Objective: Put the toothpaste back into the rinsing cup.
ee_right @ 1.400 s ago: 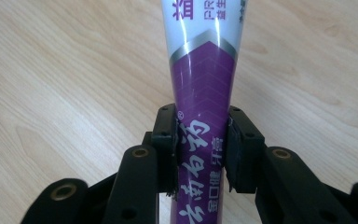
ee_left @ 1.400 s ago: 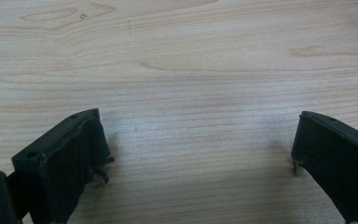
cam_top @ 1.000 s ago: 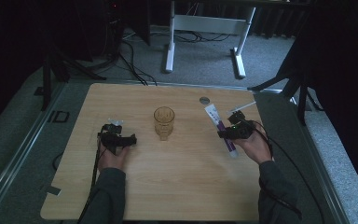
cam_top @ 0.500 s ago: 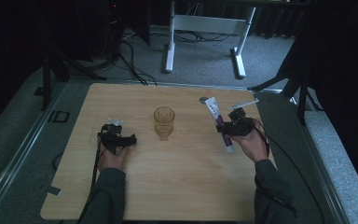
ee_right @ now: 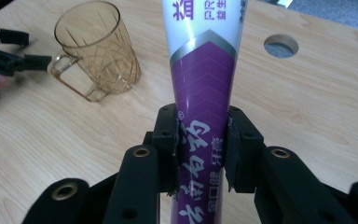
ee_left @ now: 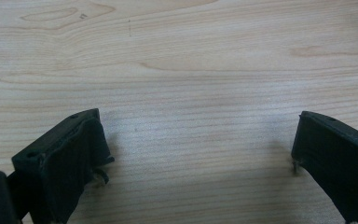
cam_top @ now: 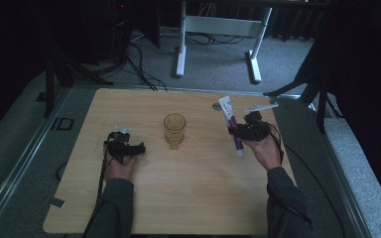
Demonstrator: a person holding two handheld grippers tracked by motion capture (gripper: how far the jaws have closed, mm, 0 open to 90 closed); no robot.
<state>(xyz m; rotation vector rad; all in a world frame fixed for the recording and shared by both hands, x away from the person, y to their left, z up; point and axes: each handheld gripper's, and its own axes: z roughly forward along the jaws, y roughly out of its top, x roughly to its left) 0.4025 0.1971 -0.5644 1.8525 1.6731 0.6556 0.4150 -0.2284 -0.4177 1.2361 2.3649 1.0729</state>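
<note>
Gripping the toothpaste tube (ee_right: 200,93) low on its body, your right gripper (ee_right: 200,154) has both jaws pressed against its sides. Steady the tube before swinging it left toward the amber mug (cam_top: 174,130) mid-table. Rest your left gripper (cam_top: 129,148), jaws wide, clear of the mug.

The light wooden table top (cam_top: 178,198) is bare across its whole near half, from 3 o'clock to 9 o'clock, so a hand can pass there freely. Near the centre stands one obstacle, the amber glass mug with a handle (cam_top: 174,130). At 3 o'clock from it, the white and purple toothpaste tube (cam_top: 232,128) rises, clamped in the right gripper (cam_top: 239,131). The left gripper (cam_top: 137,148), jaws wide apart, sits at 8 o'clock from the mug. A small round hole (ee_right: 280,45) lies beyond the tube.
</note>
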